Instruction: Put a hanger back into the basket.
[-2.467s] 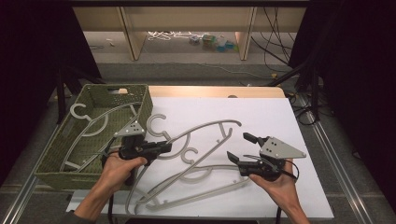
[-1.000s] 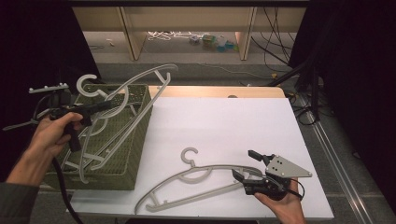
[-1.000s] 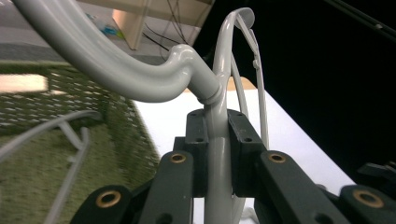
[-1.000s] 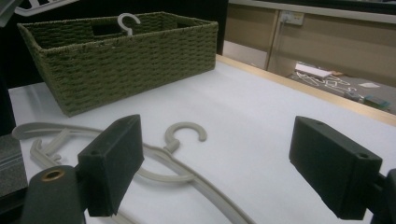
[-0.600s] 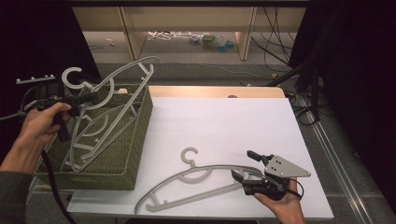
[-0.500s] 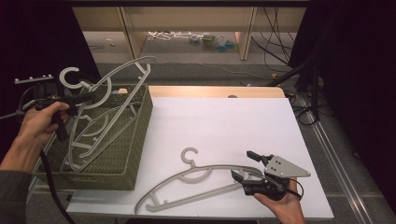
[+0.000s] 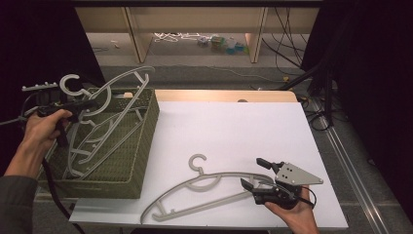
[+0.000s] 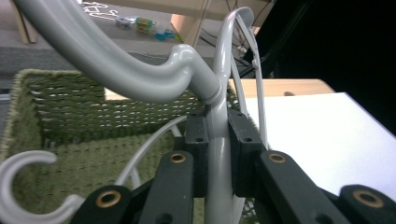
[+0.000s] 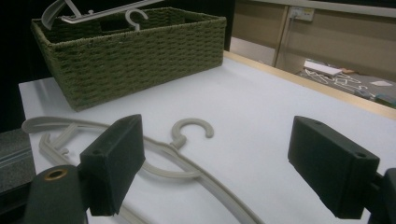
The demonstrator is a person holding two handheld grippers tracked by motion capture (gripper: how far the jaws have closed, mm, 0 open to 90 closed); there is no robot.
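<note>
Hangers being gathered into a basket. The left gripper (image 7: 90, 104) is clenched on the neck of a grey hanger (image 7: 117, 85), the stem being seen pinched between both black pads in the left gripper view (image 8: 218, 140). This held hanger is suspended, tilted, over the far left corner of the woven green basket (image 7: 146, 141), with its hook (image 7: 69, 82) raised above the rim and its arm extending up and to the right. Other hangers (image 7: 92, 141) are lying inside the basket. A last hanger (image 7: 204, 187) is lying flat on the white table (image 7: 234, 126), near the front edge, hook pointing away from the person. The right gripper (image 7: 257, 175) is held just beside the right end of this hanger, jaws released and spread wide, nothing between the pads (image 9: 112, 165).

The step in hand is judged to be the lowering of the held hanger into the basket. For the next move, the hanger's arm must be brought down inside the rim before the left jaws are released; otherwise it may be caught on the wall. The table hanger is then to be grasped.
</note>
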